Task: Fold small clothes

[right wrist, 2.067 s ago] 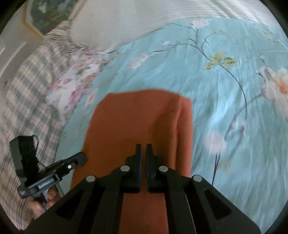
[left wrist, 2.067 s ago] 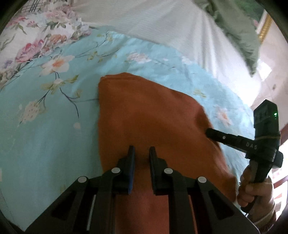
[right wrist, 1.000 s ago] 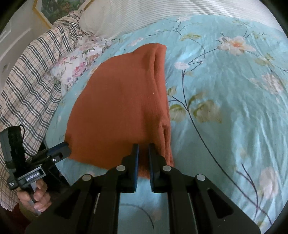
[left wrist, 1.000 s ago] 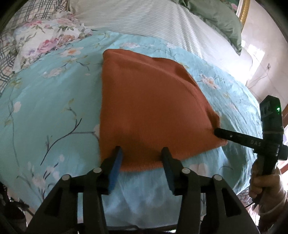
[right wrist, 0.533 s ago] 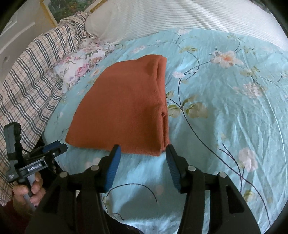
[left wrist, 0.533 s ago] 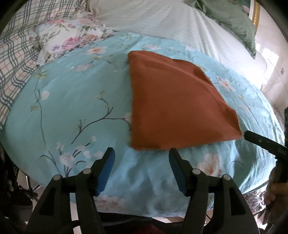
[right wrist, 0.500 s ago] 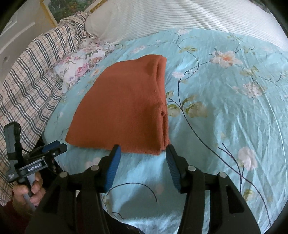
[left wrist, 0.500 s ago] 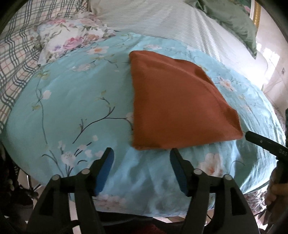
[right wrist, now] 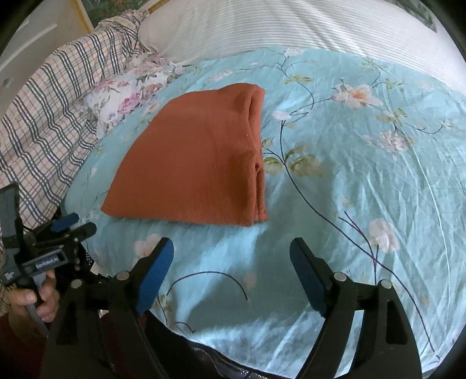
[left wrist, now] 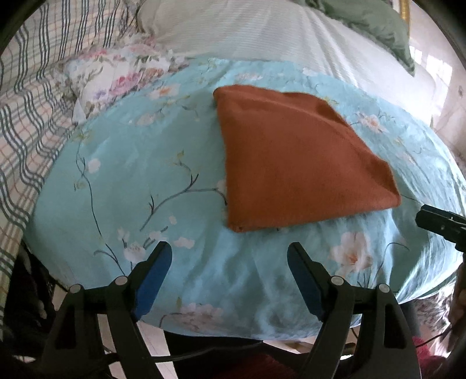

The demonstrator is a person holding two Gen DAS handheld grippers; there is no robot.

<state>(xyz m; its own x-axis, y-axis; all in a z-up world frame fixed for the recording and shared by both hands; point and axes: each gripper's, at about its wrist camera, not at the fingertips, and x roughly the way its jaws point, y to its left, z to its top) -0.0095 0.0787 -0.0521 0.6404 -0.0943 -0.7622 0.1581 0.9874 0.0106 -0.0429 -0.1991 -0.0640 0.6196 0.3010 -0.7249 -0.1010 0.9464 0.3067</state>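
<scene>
A bed fills both views, spread with a light blue flowered sheet (left wrist: 139, 163); a checked blanket (right wrist: 49, 110) and a flowered pillow (right wrist: 131, 90) lie at its far left, and a white striped cover (right wrist: 291, 26) lies along the far side. The rust-orange garment (right wrist: 198, 163) lies flat on the sheet near the close edge, folded into a compact layered shape with stacked edges showing along its right side. The left gripper (left wrist: 230, 280) and right gripper (right wrist: 233, 271) both hang just short of its near edge, jaws opening wide with only sheet between them. I judge this piece folded and released; any tidying or further garments remain, though none shows here.
</scene>
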